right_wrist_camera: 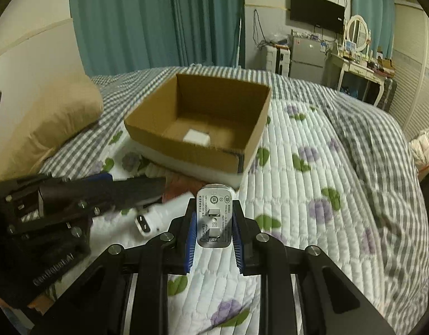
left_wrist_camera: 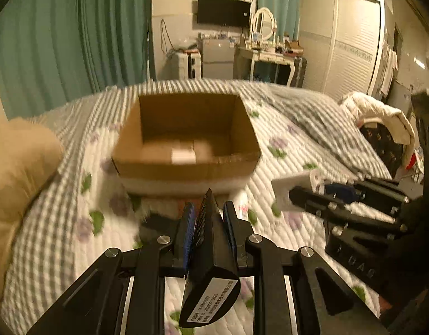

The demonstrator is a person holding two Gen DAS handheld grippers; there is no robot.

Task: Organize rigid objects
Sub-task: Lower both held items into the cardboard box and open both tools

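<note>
One cardboard box [right_wrist_camera: 203, 120], one black remote [left_wrist_camera: 211, 251], two white chargers [right_wrist_camera: 214, 217] [right_wrist_camera: 196, 136], one pillow [right_wrist_camera: 52, 122].

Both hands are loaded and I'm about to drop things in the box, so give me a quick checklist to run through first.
1. Left gripper shut on the remote: ok.
2. Right gripper shut on the charger: ok.
3. Box open on top: ok.
4. Room in the box: ok, only one small white item on its floor.
5. Box seated steadily on the white foam pad: cannot tell.
6. Grippers clear of each other: ok, apart side by side in both views.
</note>
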